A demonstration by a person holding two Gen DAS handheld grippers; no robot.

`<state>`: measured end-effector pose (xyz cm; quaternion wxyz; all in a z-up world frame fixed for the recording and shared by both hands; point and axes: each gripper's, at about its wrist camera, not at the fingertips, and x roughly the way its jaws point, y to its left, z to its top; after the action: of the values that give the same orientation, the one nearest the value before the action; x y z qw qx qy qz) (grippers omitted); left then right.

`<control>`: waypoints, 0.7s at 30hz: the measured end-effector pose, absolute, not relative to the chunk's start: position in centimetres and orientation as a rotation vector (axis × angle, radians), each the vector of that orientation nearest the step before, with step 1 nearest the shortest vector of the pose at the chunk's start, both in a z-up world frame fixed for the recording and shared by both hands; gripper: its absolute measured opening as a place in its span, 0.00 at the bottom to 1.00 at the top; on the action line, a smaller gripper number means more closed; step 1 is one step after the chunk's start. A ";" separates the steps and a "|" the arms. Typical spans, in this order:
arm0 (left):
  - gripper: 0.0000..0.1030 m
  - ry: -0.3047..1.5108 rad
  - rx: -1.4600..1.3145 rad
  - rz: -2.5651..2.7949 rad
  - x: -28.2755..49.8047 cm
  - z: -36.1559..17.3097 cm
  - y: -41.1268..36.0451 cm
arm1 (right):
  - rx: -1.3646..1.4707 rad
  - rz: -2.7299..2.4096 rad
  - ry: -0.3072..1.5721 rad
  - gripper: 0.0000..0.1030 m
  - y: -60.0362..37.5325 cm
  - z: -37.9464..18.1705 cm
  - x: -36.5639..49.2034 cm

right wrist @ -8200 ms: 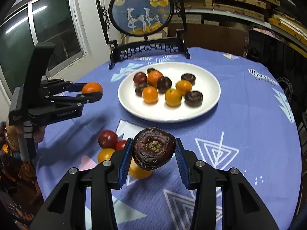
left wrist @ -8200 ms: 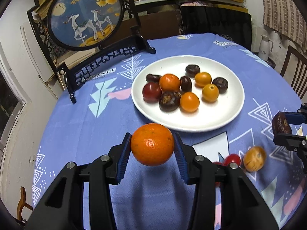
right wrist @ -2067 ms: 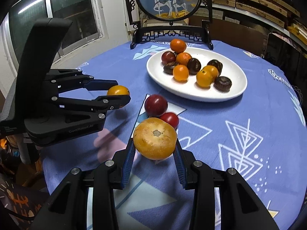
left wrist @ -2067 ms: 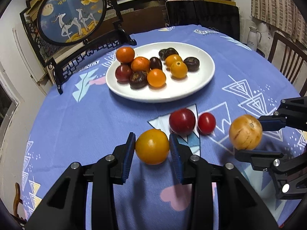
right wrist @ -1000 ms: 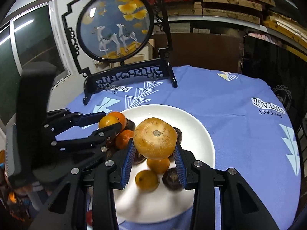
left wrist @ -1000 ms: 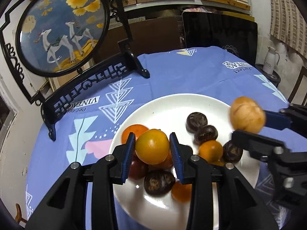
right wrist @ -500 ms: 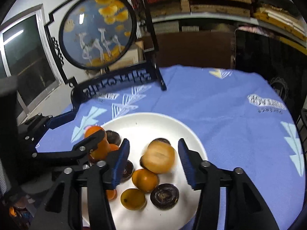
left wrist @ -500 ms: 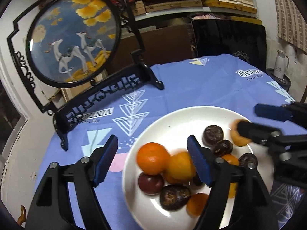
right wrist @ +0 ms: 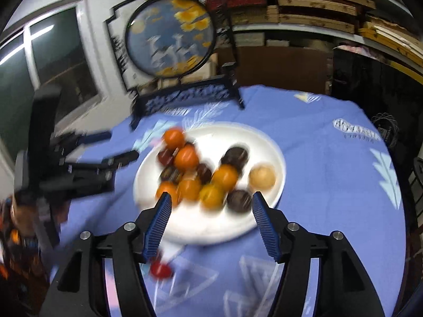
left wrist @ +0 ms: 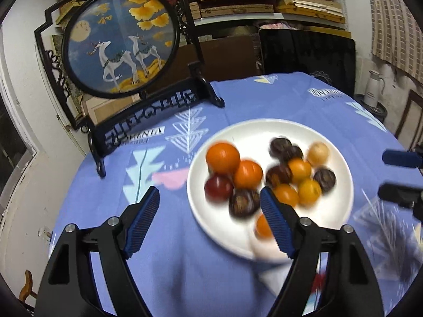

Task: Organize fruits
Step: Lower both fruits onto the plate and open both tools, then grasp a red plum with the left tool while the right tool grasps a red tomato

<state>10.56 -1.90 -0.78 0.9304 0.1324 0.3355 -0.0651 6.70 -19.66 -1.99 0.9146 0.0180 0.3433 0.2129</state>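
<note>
Now both tongs, left (left wrist: 210,208) and right (right wrist: 210,211), gape wide, empty; tablecloth (left wrist: 326,93) lettering blurred.

Bare blue bench (left wrist: 164,259) between the spread fingers of the left gripper (left wrist: 210,219), open toward the plate (left wrist: 341,211). Plate crowded: fruit (left wrist: 264,174) heaped across its middle, only the near rim free. Behind it, a framed screen (left wrist: 120,45) on its stand, blocking the far left. Right gripper (right wrist: 210,220) close at the plate's right side.

Glossy white plate (left wrist: 341,206) on matt printed cloth (left wrist: 169,259).
</note>
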 end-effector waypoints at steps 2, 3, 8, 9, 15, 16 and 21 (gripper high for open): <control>0.78 0.692 0.259 -0.145 9.0 -1.0 -1.3 | -0.011 0.466 0.728 0.62 -18.9 -2.9 4.7; 0.79 0.700 0.247 -0.157 8.2 -1.2 -0.9 | -0.045 0.488 0.743 0.62 -18.2 -3.6 3.6; 0.79 0.730 0.231 -0.161 5.7 -2.1 0.6 | -0.164 0.537 0.820 0.62 -15.3 -6.8 1.4; 0.79 0.737 0.230 -0.159 5.4 -2.2 0.9 | -0.174 0.548 0.839 0.62 -14.5 -7.4 1.4; 0.79 0.763 0.210 -0.151 4.7 -2.9 2.2 | -0.197 0.552 0.876 0.53 -12.0 -9.2 2.6; 0.79 0.766 0.211 -0.153 4.7 -3.0 2.2 | -0.200 0.554 0.885 0.35 -11.8 -9.3 2.9; 0.79 0.781 0.227 -0.200 4.4 -3.6 1.0 | -0.237 0.555 0.878 0.29 -11.7 -9.3 2.1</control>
<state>4.36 0.98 -3.58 0.9137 0.1100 0.3790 -0.0969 2.15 -11.65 -9.34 0.8614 -0.1131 0.4185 0.2646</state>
